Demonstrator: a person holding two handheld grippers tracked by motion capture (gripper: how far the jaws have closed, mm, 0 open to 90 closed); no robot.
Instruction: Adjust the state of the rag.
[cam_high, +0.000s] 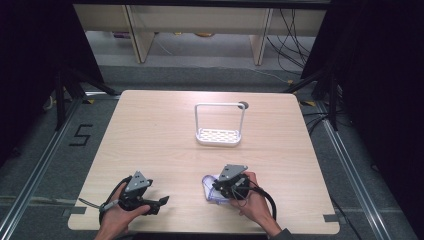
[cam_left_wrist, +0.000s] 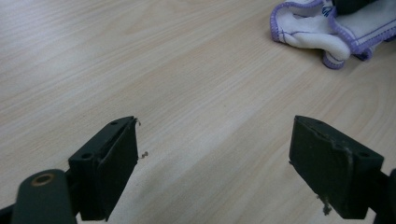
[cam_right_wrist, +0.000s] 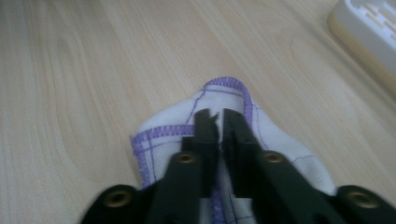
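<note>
Pale wood-grain table (cam_high: 150, 130) under a dark-curtained rig. Right gripper (cam_right_wrist: 215, 116), jaws drawn nearly together with a slim gap between them, lies over a white cloth (cam_right_wrist: 275, 140) with purple stitched hems; whether fabric is pinched between the jaws cannot be told. Judged light, soft and limp, the cloth should bunch and drape when lifted, so a hemmed corner or fold just ahead of the jaws looks the surest hold. Left gripper (cam_left_wrist: 212, 154), jaws wide and empty, hovers over bare wood, the cloth (cam_left_wrist: 327, 32) well ahead of it to its right. A white perforated rack (cam_high: 218, 125) stands well beyond the right gripper; nothing lies between.
</note>
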